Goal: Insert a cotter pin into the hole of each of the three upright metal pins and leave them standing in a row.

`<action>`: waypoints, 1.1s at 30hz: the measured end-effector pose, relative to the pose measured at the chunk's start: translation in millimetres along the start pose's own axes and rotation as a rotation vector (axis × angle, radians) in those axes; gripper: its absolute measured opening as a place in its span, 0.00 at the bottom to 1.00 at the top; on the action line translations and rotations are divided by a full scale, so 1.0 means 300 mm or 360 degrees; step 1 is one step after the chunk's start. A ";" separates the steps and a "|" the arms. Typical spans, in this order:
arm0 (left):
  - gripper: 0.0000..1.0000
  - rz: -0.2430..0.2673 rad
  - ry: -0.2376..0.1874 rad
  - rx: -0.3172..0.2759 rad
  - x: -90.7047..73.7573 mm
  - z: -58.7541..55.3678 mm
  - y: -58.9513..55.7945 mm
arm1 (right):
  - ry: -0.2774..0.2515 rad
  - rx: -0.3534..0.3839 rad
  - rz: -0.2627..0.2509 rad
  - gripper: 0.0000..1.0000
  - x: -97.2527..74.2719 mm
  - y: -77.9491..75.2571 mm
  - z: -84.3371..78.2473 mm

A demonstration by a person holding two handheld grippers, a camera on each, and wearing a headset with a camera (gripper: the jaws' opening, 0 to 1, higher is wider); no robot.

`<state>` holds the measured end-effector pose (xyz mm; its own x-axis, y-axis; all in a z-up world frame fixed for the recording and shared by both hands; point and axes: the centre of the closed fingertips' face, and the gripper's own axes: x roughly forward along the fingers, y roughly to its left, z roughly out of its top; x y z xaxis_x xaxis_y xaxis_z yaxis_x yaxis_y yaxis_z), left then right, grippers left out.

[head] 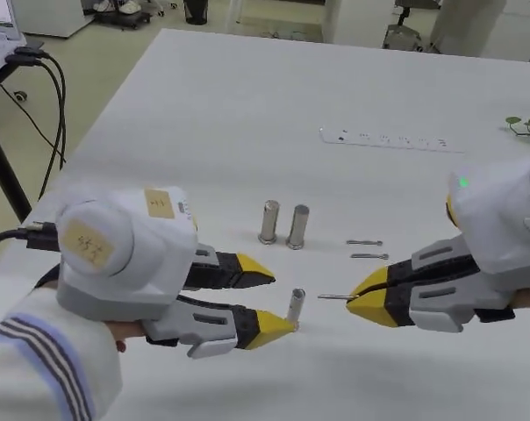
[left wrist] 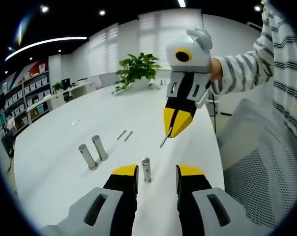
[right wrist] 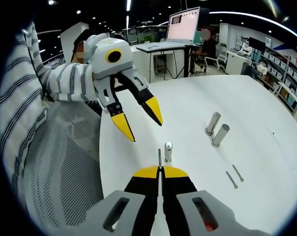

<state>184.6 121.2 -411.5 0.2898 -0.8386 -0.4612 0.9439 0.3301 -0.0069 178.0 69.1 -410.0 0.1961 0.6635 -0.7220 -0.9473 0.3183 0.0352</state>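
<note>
Head view: metal pin [head: 297, 304] just beside left tool [head: 282, 302].

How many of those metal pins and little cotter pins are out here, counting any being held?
metal pins: 3, all upright
cotter pins: 3, two lying on the table, one held in the right gripper
Total: 6

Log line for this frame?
left gripper open, jaws flanking near metal pin | right gripper shut on cotter pin, tip short of pin | other metal pins upright | spare cotter pins on table
</note>
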 end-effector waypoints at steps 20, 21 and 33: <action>0.24 -0.0004 0.0087 0.0027 0.099 -0.028 0.057 | 0.0095 -0.0067 -0.0051 0.00 0.071 -0.053 -0.038; 0.24 -0.0009 0.0088 0.0030 0.102 -0.028 0.057 | 0.0092 -0.0069 -0.0049 0.00 0.071 -0.055 -0.038; 0.11 -0.0079 0.0122 0.0061 0.133 -0.041 0.049 | 0.0059 -0.0092 -0.0025 0.00 0.087 -0.065 -0.025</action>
<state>208.2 98.1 -441.0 0.2310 -0.8173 -0.5279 0.9626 0.2709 0.0018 199.7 75.1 -434.8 0.2026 0.6329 -0.7472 -0.9574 0.2882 -0.0155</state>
